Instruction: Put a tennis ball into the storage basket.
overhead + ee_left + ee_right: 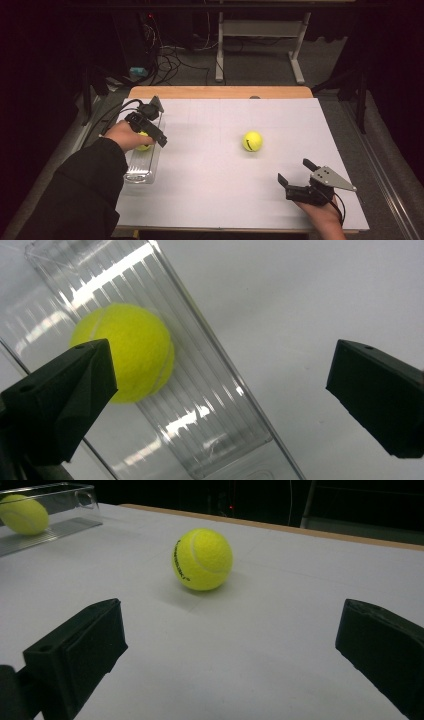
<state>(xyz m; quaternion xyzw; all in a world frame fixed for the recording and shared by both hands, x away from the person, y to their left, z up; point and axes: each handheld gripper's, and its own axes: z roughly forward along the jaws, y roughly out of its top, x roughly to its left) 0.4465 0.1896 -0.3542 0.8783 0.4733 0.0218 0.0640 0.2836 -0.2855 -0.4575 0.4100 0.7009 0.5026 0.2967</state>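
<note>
My left gripper (220,385) wide open over clear tray (210,405) holding one tennis ball (132,350), right gripper (230,645) wide open, empty, near second tennis ball (202,559) mid-bench (280,630)

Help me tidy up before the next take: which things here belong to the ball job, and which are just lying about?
In the job: clear tray; ball in the tray; loose ball; left gripper; right gripper, both open.

Lying about: floor cables; white desk frame.
</note>
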